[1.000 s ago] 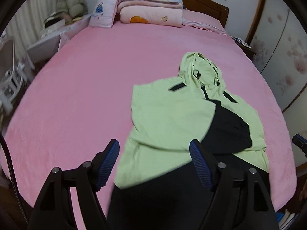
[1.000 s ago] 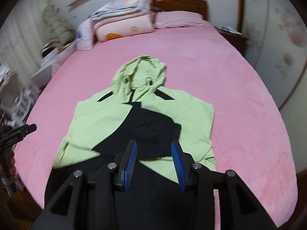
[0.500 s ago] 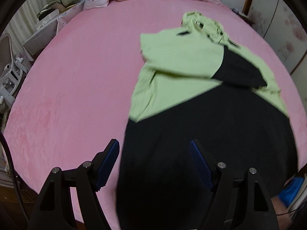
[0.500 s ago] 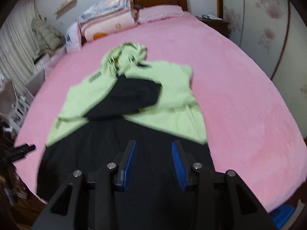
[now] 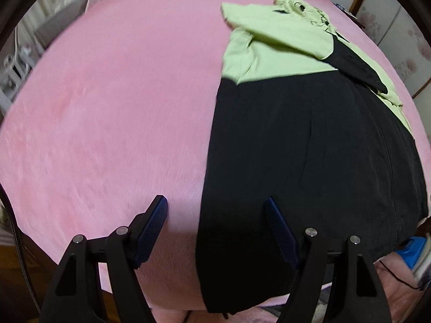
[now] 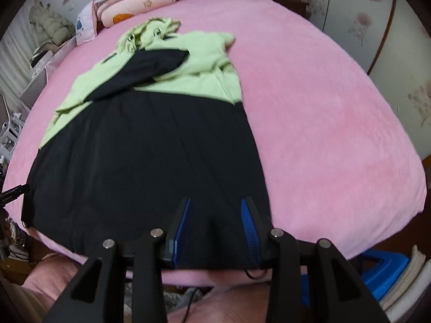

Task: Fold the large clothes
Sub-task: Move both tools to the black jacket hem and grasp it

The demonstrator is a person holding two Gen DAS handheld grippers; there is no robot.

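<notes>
Your left gripper [image 5: 215, 210] has its jaws wide, straddling the near left edge of the black-and-lime hooded jacket [image 5: 309, 145], holding nothing. Your right gripper [image 6: 215, 215] has narrower jaws, empty above the black hem. Beyond them the jacket lies flat on the pink plush bed [image 6: 323, 107]. No readable writing.

The left tool [image 5: 215, 211] is showing matte black triangular arms with cut-out slots, round silver screws, and ribbed dark blue pads [image 5: 152, 228]. The right tool [image 6: 215, 212] is wearing the same black frame, brighter blue ribbed pads [image 6: 249, 223] and silver screws.
</notes>
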